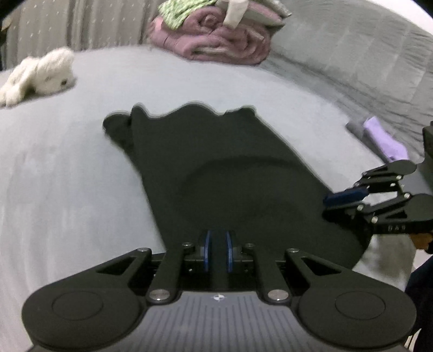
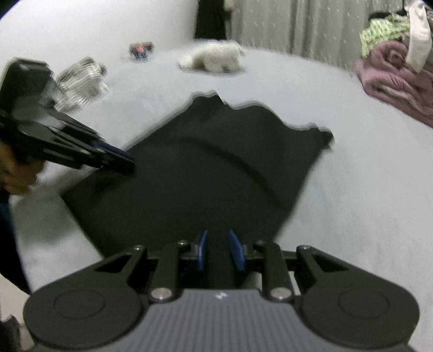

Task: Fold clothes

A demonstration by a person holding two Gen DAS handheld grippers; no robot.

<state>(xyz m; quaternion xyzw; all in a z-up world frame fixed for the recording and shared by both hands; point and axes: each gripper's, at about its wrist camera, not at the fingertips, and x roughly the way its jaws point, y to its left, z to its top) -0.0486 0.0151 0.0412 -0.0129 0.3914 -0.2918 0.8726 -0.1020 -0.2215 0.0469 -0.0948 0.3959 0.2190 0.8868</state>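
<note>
Both wrist cameras sit close above the near edge of a grey bed (image 1: 67, 176), angled down and forward across it. Each shares the black garment (image 1: 216, 168) at centre, the white plush toy (image 2: 213, 58) and the clothes pile (image 1: 216, 35) toward 12 o'clock; each shows the other gripper at 3 or 9 o'clock.

A bedroom in a home: a wide bed (image 1: 67, 168) under a pale grey sheet, a white plush toy (image 2: 213, 58) lying far ahead of the right gripper (image 2: 220, 250), heaped clothes and a mauve blanket (image 1: 216, 40) beyond the left gripper (image 1: 217, 250), curtains (image 2: 297, 24) behind.
</note>
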